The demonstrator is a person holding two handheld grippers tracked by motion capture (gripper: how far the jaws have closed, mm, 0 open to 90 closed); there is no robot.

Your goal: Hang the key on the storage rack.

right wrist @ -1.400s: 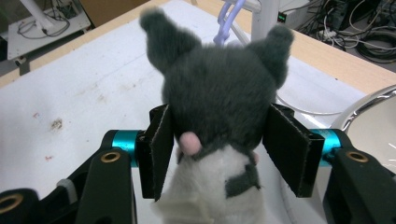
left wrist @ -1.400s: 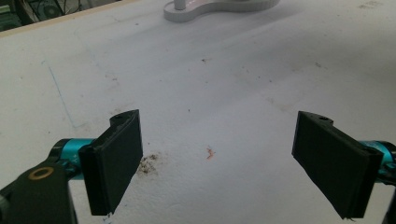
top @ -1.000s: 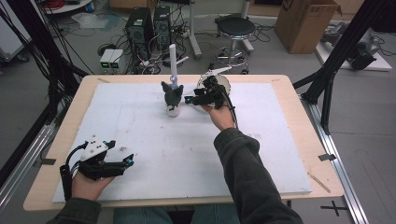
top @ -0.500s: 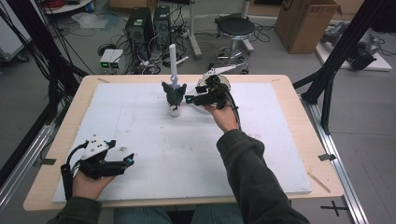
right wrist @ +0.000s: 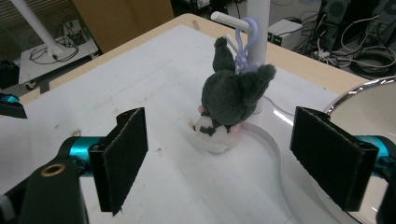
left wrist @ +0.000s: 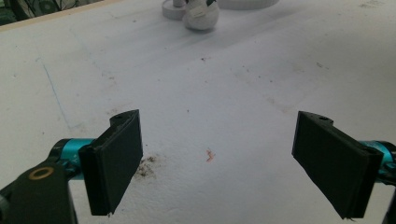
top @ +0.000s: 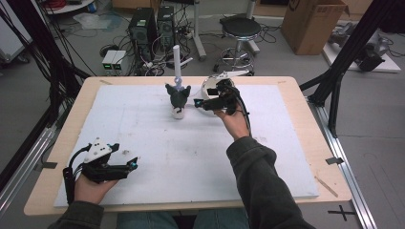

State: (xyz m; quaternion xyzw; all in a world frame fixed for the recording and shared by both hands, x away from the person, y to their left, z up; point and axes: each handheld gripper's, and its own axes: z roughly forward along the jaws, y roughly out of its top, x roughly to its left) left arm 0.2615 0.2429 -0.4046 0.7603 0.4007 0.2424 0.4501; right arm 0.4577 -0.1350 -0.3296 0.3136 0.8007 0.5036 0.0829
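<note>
On the tabletop (top: 286, 143) in the high view, a dark plush toy (top: 178, 98) hangs from a white stand (top: 177, 59) at the far middle. The right gripper (top: 198, 102) sits just beside the toy, on its right, apart from it, its jaws having just been opening with nothing between them. The left gripper (top: 133, 163) rests near the front left corner, well apart from the toy.

In the left gripper view, the jaws stand wide over bare white surface, with the toy (left wrist: 201, 14) far ahead.

In the right gripper view, the toy (right wrist: 231, 105) hangs by a lilac clip (right wrist: 245, 39) from a peg on the stand (right wrist: 258, 23), beyond the spread jaws and untouched. A shiny bowl (right wrist: 373, 107) lies at right.
</note>
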